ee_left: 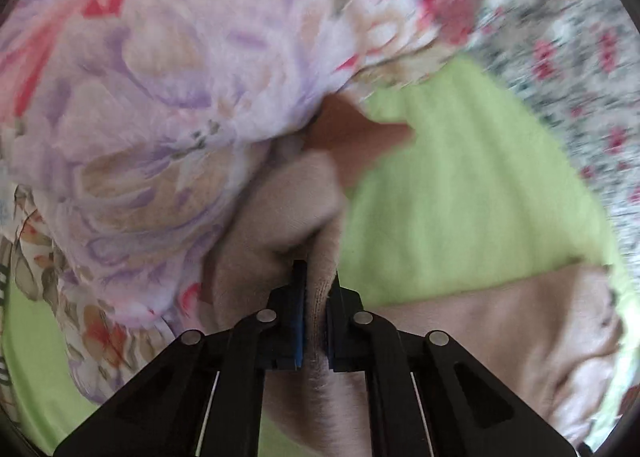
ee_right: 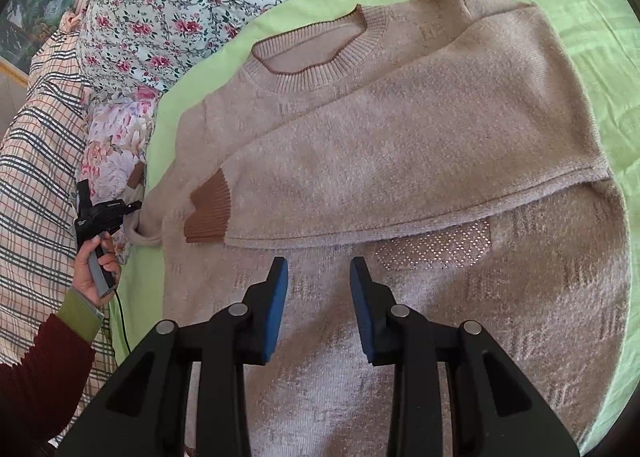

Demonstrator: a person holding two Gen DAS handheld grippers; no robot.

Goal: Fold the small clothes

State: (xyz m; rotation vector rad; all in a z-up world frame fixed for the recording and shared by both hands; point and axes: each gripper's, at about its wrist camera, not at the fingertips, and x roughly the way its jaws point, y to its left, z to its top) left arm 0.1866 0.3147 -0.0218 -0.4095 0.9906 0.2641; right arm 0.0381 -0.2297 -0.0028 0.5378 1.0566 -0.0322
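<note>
- Your left gripper [ee_left: 316, 289] pinches a fold of the beige sweater [ee_left: 500, 321]; only its own view shows that.
- Your right gripper [ee_right: 319, 277] hovers parted, empty, showing the brown cuff [ee_right: 210, 213].

Nothing's really showing up as readable here: the only lettering is sitting on the black device [ee_right: 105, 213] in the person's left hand [ee_right: 93, 269], and it's coming out way too tiny.

fuzzy knit sweater [ee_right: 400, 161], smooth cotton sheet [ee_right: 580, 9]
</note>
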